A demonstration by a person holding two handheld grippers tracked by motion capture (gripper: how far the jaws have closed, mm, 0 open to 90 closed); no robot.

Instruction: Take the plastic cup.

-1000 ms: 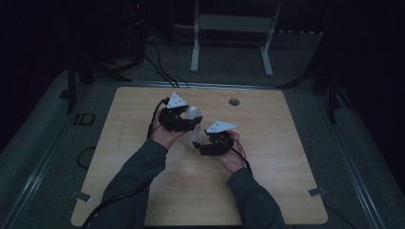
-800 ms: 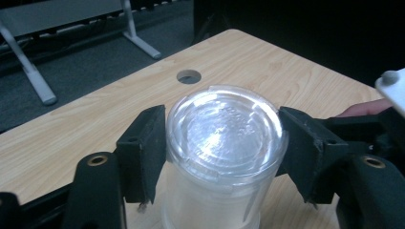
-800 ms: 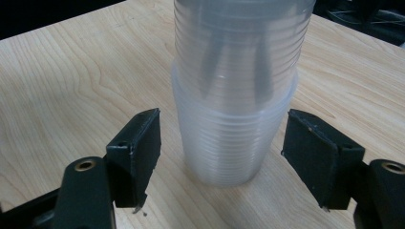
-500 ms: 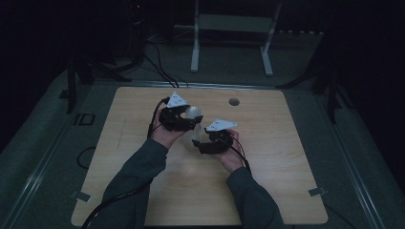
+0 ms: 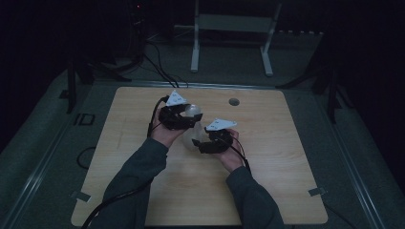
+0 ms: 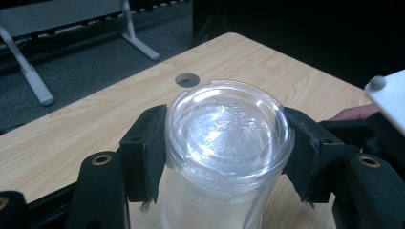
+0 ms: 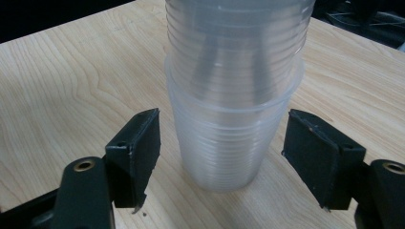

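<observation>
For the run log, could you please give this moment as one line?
left gripper: jaws just closed on upper cup | right gripper: open around lower cup, not touching | table: cups stand nested

Two clear ribbed plastic cups (image 7: 229, 143) are standing nested, one (image 7: 236, 52) inside the other, on one light wooden counter (image 5: 143, 191). Two black hand-held grippers, the left gripper (image 5: 188, 117) and the right gripper (image 5: 198, 143), are showing, along with one round hole (image 5: 233, 101) in the counter.
</observation>
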